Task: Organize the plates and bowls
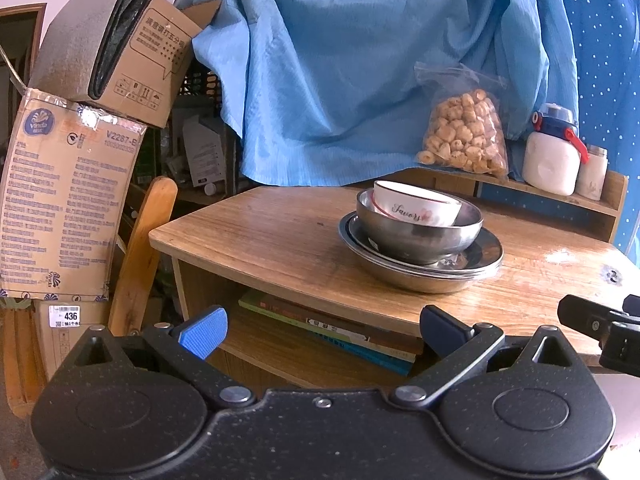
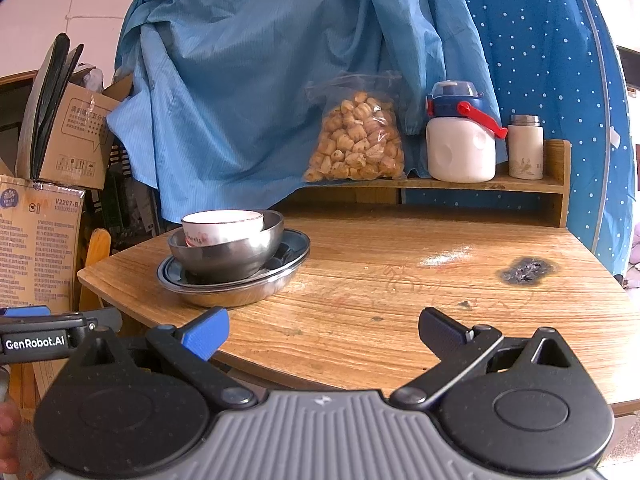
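Bowls [image 2: 226, 240] are seen nested on stacked plates [image 2: 236, 280]; stacking is judged done. Left gripper [image 1: 322, 330] and right gripper [image 2: 322, 330] are held wide, empty.

The white bowl [image 1: 416, 203] reads "Savors". A cardboard box [image 1: 60, 200] shows "Vinda" and "V2287-B"; a sticker [image 1: 64, 316] below reads "436". The left gripper [image 2: 36, 342] bears "GenRobot.AI".
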`<state>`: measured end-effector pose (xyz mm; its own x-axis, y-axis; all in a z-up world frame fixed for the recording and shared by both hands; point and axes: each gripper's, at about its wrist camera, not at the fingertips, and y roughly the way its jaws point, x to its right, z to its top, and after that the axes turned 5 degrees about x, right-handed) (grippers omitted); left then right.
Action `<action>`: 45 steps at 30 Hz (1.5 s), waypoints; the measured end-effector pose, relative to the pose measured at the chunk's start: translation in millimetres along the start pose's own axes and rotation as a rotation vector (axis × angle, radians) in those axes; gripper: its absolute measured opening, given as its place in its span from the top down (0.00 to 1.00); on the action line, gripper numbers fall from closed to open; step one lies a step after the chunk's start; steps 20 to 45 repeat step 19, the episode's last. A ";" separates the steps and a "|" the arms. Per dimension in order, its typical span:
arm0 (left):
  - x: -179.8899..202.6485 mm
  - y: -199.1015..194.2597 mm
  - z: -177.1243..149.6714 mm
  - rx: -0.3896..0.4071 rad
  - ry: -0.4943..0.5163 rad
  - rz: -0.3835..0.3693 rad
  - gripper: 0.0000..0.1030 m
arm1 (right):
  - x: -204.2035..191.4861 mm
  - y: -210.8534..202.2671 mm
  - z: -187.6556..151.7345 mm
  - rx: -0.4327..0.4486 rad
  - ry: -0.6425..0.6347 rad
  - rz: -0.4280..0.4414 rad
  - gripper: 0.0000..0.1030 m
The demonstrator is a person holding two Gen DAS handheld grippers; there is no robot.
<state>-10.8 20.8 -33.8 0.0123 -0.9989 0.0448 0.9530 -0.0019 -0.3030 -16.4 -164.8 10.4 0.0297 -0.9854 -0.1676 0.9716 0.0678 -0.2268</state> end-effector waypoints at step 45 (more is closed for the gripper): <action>1.6 1.8 0.1 -0.002 0.017 -0.012 0.01 | 1.3 2.1 -1.8 -0.008 0.000 0.009 0.00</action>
